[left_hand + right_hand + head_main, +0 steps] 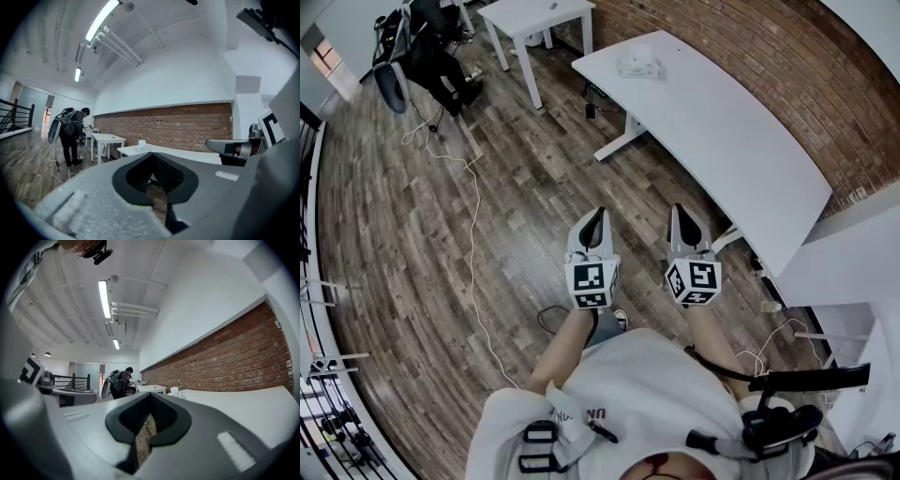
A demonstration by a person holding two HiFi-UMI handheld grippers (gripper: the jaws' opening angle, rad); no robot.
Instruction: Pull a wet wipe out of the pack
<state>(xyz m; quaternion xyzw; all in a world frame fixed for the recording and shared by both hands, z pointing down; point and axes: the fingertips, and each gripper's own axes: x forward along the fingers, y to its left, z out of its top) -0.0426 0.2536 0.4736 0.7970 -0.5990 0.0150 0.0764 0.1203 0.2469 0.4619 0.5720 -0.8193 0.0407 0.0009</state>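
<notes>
The wet wipe pack (pixel 637 66) lies at the far end of a long white table (pixel 722 131), well ahead of both grippers; it also shows small in the left gripper view (pixel 141 146) and the right gripper view (pixel 174 391). My left gripper (pixel 594 217) and right gripper (pixel 680 214) are side by side over the wooden floor, level and pointing forward. Neither is near the table or the pack. Both are shut with nothing between their jaws, and the closed tips show in the left gripper's (pixel 151 155) and right gripper's (pixel 150 395) own views.
A small white table (pixel 534 14) stands beyond the long one. A person with a backpack (pixel 431 47) stands at the far left. A white cable (pixel 473 206) runs along the floor. Another white desk (pixel 853 262) is at the right, against the brick wall (pixel 750 47).
</notes>
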